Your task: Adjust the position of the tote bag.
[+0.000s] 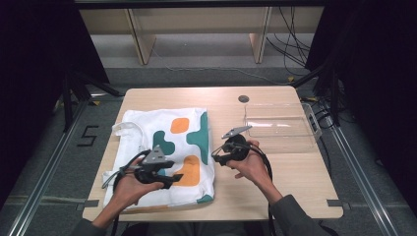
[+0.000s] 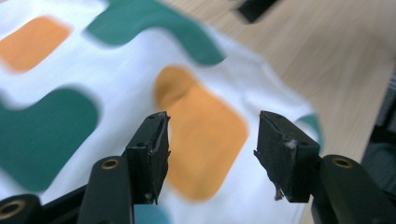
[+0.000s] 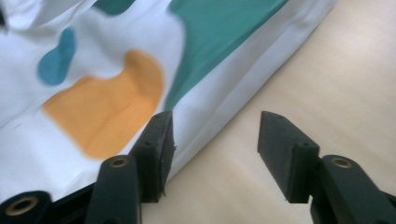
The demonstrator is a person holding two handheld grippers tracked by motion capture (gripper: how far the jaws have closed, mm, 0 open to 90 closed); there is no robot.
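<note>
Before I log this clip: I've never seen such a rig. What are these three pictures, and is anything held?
A person at a table holds a two-jaw gripper in each hand. The high view looks down from above; the other two come from cameras riding on each gripper, looking along its black jaws. A folded white shirt with green and orange patches lies on the table, with a clear tray at its right. The left gripper hangs over the shirt, the right gripper over its edge. Both stand open, holding nothing.

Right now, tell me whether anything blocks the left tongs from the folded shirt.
Nothing visible does. The left tongs hang open just above the white shirt, with only air between the jaws and the cloth. The right tongs are off to its side, over bare table.
</note>
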